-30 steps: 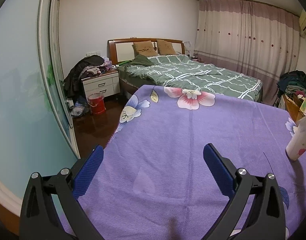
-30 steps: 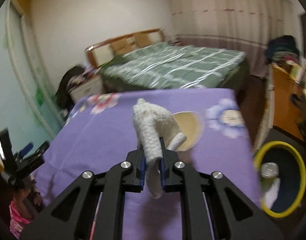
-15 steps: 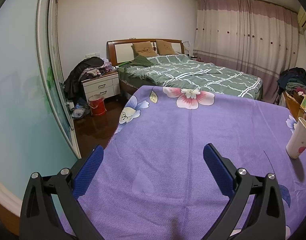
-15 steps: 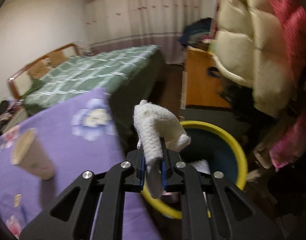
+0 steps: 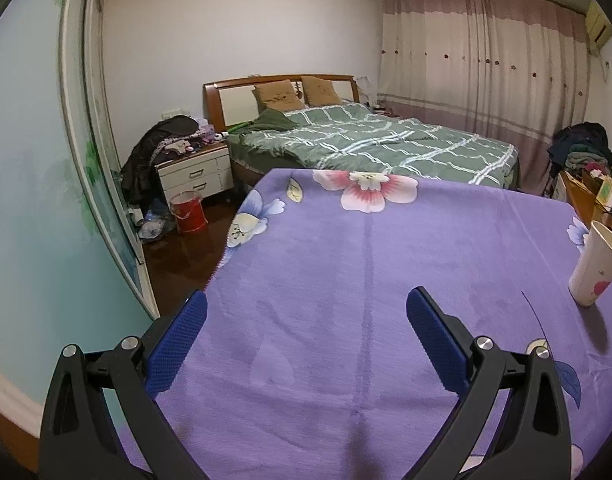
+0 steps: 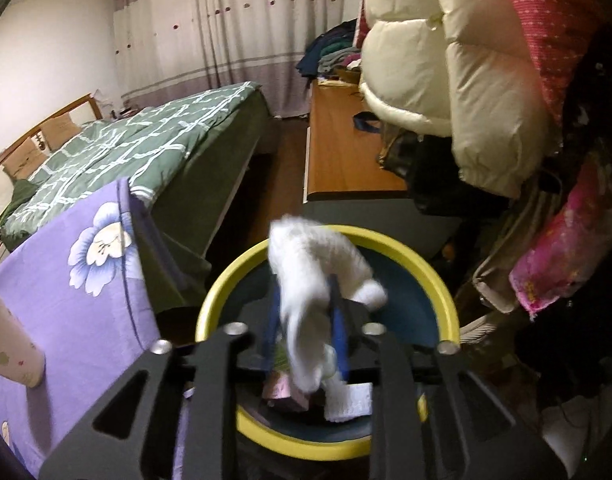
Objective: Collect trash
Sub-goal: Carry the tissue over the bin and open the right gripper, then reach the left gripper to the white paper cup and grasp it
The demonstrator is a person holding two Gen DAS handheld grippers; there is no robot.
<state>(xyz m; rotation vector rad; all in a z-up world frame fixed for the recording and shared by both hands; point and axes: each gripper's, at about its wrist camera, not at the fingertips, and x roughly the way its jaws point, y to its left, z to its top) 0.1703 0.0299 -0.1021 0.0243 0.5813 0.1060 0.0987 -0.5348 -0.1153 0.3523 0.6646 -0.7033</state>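
Right gripper (image 6: 306,320) hangs over the yellow-rimmed bin (image 6: 385,240), jaws opening around the white knitted sock (image 6: 313,272) (blurred, slipping) to drop it in; left gripper (image 5: 306,320) idles, fingers wide apart and empty.

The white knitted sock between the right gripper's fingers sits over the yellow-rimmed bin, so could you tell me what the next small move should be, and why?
Probably just let the fingers finish spreading. The right gripper is opening with the white knitted sock blurred between its blue fingers, directly above the yellow-rimmed bin, which already holds other trash, so the sock should fall in without any further travel.
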